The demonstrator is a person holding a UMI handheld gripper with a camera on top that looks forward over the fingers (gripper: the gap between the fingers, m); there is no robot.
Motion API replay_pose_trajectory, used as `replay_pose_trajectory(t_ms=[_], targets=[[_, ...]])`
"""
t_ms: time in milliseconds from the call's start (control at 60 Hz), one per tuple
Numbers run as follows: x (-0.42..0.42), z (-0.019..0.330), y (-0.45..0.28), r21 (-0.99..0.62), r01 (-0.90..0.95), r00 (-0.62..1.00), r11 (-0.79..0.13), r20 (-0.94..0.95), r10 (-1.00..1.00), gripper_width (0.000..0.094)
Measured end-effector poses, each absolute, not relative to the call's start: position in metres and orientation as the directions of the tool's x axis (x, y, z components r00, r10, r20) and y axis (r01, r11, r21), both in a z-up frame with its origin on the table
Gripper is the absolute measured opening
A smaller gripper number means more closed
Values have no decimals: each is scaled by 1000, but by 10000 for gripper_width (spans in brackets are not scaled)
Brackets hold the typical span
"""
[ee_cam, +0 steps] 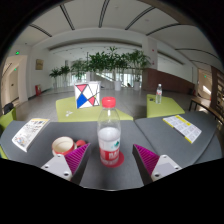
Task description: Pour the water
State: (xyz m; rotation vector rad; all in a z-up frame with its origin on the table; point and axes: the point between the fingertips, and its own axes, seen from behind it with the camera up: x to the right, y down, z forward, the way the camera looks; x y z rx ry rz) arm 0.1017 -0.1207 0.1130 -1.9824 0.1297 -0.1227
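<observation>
Bottle [108, 133] upright on grey table [150, 135], between your gripper [110, 158] fingers; jaws released, gaps either side. Cup [63, 146] left of bottle.

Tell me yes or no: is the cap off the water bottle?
No. The water bottle, standing upright on the dark table between the open jaws, has its red cap on top.

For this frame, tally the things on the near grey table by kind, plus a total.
Bottles: 1, a clear bottle with a red cap, standing between the open gripper fingers with gaps at both sides
Bowls: 1, a small pink bowl beside the bottle
Printed sheets: 2, one sheet at one end, another sheet at the other
Total: 4
</observation>
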Motion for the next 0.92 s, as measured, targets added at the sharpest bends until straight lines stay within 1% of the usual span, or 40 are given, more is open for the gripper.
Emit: replay_pose_trajectory(t_ms=[117, 283, 417, 550, 717, 917], targets=[[87, 132, -191, -902, -37, 990, -431, 25, -137, 858], [69, 166, -298, -894, 22, 989, -447, 84, -119, 857], [49, 191, -386, -896, 71, 987, -439, 126, -99, 858], [29, 207, -450, -899, 60, 991, -434, 107, -84, 856], [17, 222, -494, -913, 37, 993, -407, 79, -87, 859], [16, 228, -511, -924, 4, 993, -382, 49, -109, 856]])
